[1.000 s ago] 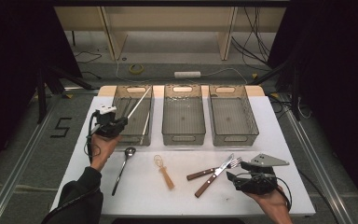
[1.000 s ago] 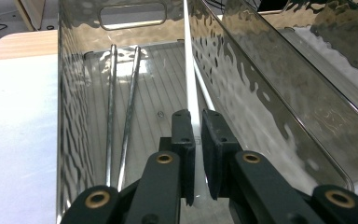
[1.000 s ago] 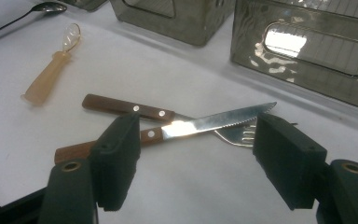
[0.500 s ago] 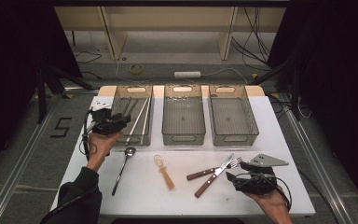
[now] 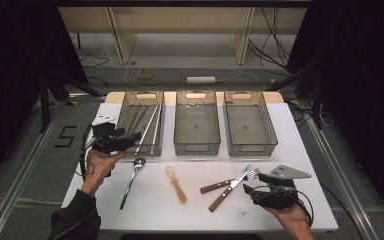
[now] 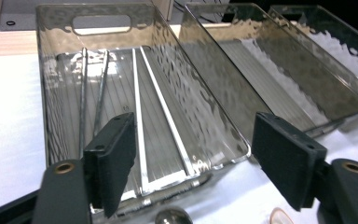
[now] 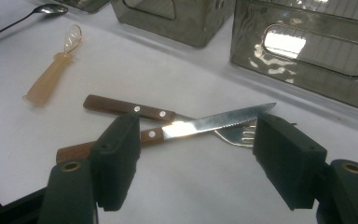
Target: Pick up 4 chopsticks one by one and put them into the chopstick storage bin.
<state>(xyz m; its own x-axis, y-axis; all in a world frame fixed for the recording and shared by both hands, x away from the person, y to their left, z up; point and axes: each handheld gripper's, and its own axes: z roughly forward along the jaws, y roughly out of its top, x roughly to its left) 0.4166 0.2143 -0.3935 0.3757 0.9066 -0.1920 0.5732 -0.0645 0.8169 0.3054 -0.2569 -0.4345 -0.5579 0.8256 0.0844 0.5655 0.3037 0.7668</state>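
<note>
Right gripper (image 5: 255,184): held low at the near right of the tabletop (image 5: 325,200); its fingers (image 7: 116,163) are spread wide and nothing is gripped. In the right gripper view they stand just short of the crossed knife and fork, apart from both.
Knife (image 7: 177,130): wooden handle, serrated blade, laid flat on the tabletop across the fork, just beyond the right gripper.
Fork (image 7: 135,109): wooden handle, laid under the knife blade, its tines seen to the right past the blade.
Small amber spoon (image 5: 175,182): laid flat near the middle of the tabletop, bowl end pointing away, left of the knife and fork.
Metal spoon (image 5: 132,175): laid left of the amber spoon, its bowl near the front wall of the left bin.
Left gripper (image 5: 132,137): held above the tabletop at the near left corner of the left bin; its fingers (image 6: 112,161) have just been opening, are now set wide, and nothing lies between them.
Left bin (image 5: 125,115): clear grey, at the far left of a row of three; two white chopsticks (image 6: 142,107) and two metal chopsticks (image 6: 91,93) lie lengthwise on its floor.
Middle bin (image 5: 196,145): set just right of the left bin.
Right bin (image 5: 250,145): set last in the row.
</note>
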